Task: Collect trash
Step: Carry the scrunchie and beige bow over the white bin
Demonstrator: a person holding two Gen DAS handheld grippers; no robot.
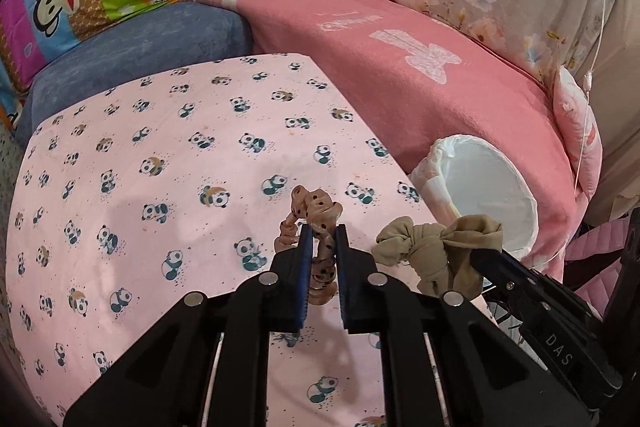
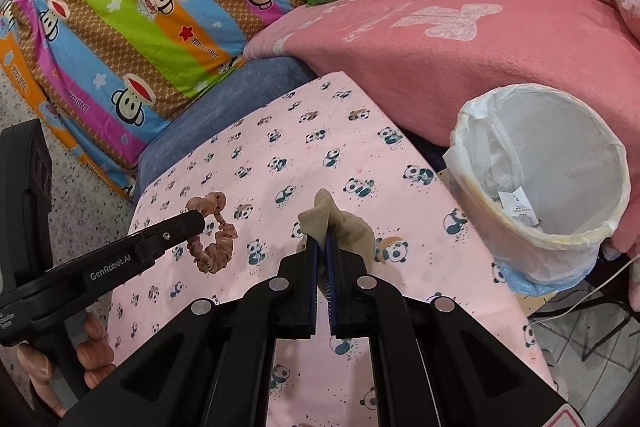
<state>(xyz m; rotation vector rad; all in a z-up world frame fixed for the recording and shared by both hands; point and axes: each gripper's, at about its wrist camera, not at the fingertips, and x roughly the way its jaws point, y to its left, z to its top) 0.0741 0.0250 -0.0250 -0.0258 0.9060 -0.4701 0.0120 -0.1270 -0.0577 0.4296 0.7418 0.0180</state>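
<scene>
**Both grippers hold a piece of cloth over the panda sheet**

The left gripper (image 1: 324,231) has its jaws nearly closed, and between them is the scrunchie (image 1: 318,223), a brown spotted ring of fabric. Part of it stands above the fingertips and part hangs down between the pads. In the right wrist view the scrunchie (image 2: 214,239) hangs as an open loop from the tip of the left gripper (image 2: 192,223), over the sheet (image 2: 280,155).

The right gripper (image 2: 323,241) is pressed almost shut on the stocking (image 2: 340,227), a beige knotted bundle that sticks out above and to the right of the fingers. In the left wrist view the stocking (image 1: 436,251) is at about 3 o'clock from the scrunchie, close beside it but apart.

The bin (image 2: 560,239), lined with a white bag, stands at 3 o'clock from the stocking, near the sheet's edge and in front of the pink blanket (image 2: 480,67). A paper slip (image 2: 516,203) lies inside.
</scene>
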